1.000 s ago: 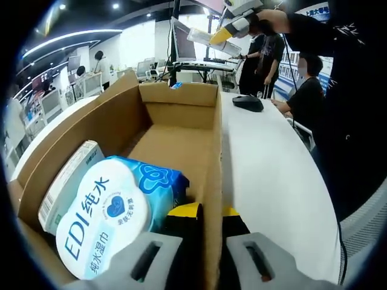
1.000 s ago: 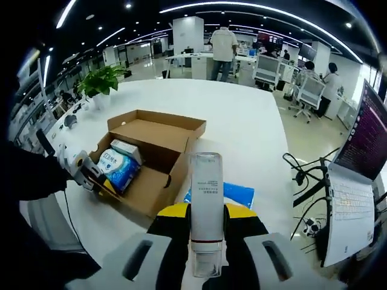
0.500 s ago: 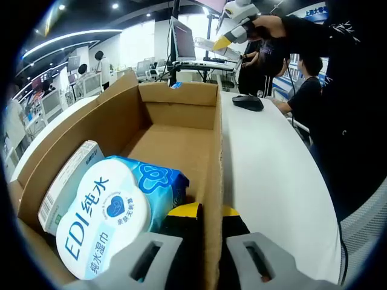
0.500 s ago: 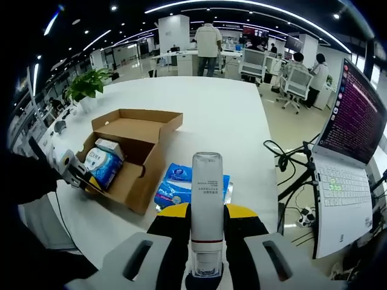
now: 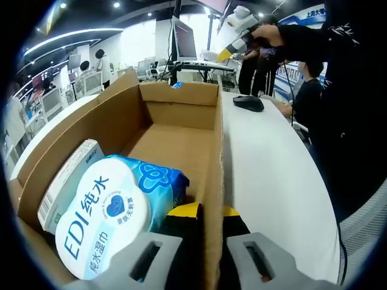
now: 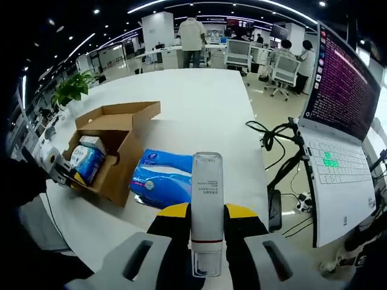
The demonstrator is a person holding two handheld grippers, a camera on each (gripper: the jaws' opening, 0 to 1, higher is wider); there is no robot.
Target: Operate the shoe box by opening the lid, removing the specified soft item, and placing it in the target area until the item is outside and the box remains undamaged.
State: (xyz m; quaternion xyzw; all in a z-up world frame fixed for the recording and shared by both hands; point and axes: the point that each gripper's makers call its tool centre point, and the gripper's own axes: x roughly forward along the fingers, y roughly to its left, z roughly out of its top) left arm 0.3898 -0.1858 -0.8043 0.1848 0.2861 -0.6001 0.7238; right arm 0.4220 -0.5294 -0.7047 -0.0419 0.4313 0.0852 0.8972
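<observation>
At the box's [image 5: 181, 121] near wall, my left gripper [image 5: 202, 257] seems clamped on the cardboard edge; my right gripper [image 6: 205, 260] grips a white tube [image 6: 207, 205] above open table [image 6: 199, 103].

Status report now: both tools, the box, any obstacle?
Right tool shut on white tube, held above table. Left tool astride box wall, closure unclear. Box open, wipes pack inside. Blue pack outside, beside box.

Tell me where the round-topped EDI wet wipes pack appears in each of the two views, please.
Left gripper view: EDI wet wipes pack lies low at left, inside the cardboard box, near the camera.
Right gripper view: small, at far left, inside the same box.
Shared landmark: the cardboard box on the white table.
</observation>
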